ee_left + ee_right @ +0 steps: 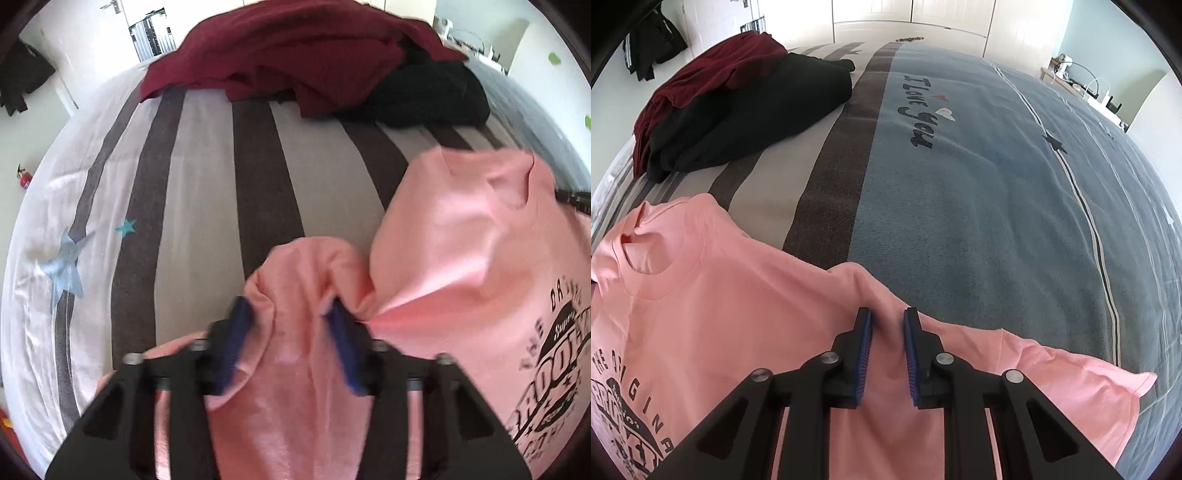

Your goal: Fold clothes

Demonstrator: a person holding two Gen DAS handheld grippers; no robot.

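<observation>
A pink T-shirt [461,258] with a black chest print lies face up on the bed; it also shows in the right wrist view [720,295]. My left gripper [288,314] has its jaws wide apart around a bunched fold of the shirt's left sleeve, and the view is blurred. My right gripper [888,317] has its jaws partly apart over a raised ridge of cloth at the shirt's right shoulder; the pads [866,350] do not press it. The right sleeve [1089,387] lies flat to the right.
A dark red garment [295,55] and a black garment [424,96] lie in a pile at the far side of the bed; the pile also shows in the right wrist view [738,99]. The bed cover has grey stripes [258,177] and a blue panel [979,203].
</observation>
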